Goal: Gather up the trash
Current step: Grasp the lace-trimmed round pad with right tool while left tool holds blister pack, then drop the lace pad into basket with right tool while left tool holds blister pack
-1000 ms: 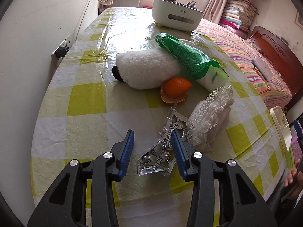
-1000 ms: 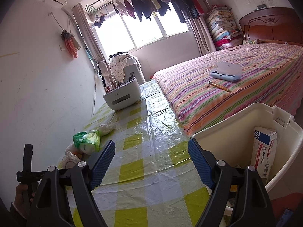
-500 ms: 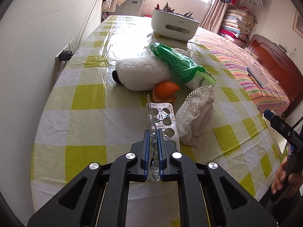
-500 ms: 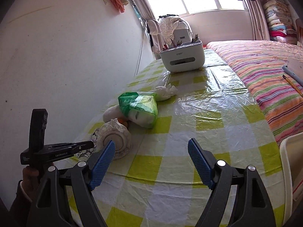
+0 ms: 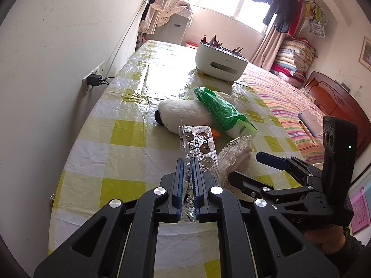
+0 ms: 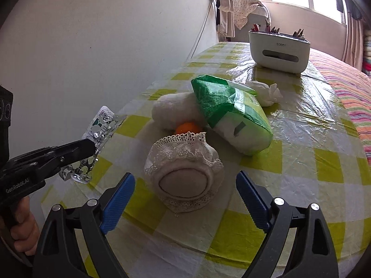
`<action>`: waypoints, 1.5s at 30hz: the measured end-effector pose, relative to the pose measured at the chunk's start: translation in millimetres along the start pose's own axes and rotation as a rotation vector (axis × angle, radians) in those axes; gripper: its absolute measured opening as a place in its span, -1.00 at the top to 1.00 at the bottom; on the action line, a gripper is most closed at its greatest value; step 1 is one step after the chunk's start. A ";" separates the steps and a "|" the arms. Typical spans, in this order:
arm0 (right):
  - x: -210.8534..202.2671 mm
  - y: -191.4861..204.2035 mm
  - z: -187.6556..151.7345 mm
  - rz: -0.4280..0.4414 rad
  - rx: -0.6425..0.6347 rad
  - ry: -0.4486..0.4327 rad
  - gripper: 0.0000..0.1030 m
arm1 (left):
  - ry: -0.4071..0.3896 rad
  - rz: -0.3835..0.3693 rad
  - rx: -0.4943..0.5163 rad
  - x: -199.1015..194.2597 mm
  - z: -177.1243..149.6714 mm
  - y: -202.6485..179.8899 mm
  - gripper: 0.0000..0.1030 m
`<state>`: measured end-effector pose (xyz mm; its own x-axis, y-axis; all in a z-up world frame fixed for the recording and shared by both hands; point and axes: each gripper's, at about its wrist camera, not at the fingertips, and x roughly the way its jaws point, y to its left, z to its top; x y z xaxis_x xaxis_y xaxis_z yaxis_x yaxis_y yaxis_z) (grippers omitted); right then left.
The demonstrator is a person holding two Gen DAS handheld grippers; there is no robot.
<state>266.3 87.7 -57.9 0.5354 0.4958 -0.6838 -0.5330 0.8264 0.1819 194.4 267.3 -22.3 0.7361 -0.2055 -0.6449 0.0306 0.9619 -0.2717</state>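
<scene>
My left gripper (image 5: 187,162) is shut on a crumpled silver blister pack (image 5: 197,143), which it holds upright above the yellow-checked table (image 5: 125,136). The right wrist view shows the same blister pack (image 6: 102,125) in the left gripper (image 6: 89,147) at the left. My right gripper (image 6: 185,183) is low over the near table edge with its jaws opening wide. A round lace-covered pad (image 6: 183,171) lies just ahead between its fingertips, untouched. Behind the pad are an orange peel (image 6: 187,127), a green and white tissue packet (image 6: 231,115) and a crumpled white tissue (image 6: 264,92).
A white fluffy roll (image 5: 180,113) lies against the green packet. A white organiser box (image 5: 220,61) with pens stands at the far end. The wall with a plugged-in socket (image 5: 94,80) runs along the left. A striped bed (image 6: 347,85) adjoins the table on the right.
The left gripper shut on the blister pack and lifted it off the table. The right gripper swung left from the white bin to the lace pad and widened its jaws.
</scene>
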 end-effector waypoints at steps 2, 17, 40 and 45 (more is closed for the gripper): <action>9.3 0.0 1.3 -0.015 -0.004 0.021 -0.68 | -0.005 -0.003 0.008 -2.1 -1.7 -4.4 0.86; -34.0 -35.1 -22.4 0.046 0.061 -0.051 -0.03 | -0.013 -0.051 0.033 -4.6 -9.6 -32.8 0.86; -120.1 -115.7 -77.8 -0.106 0.240 -0.152 -0.03 | -0.035 -0.129 0.172 4.2 -37.9 -139.4 0.86; -144.9 -132.9 -89.7 -0.168 0.288 -0.211 -0.03 | -0.034 -0.134 0.198 4.9 -42.7 -157.3 0.86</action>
<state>200.8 -117.9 -46.4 0.7385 0.3663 -0.5661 -0.2369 0.9270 0.2908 164.3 107.3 -13.3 0.7387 -0.3310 -0.5872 0.2593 0.9436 -0.2057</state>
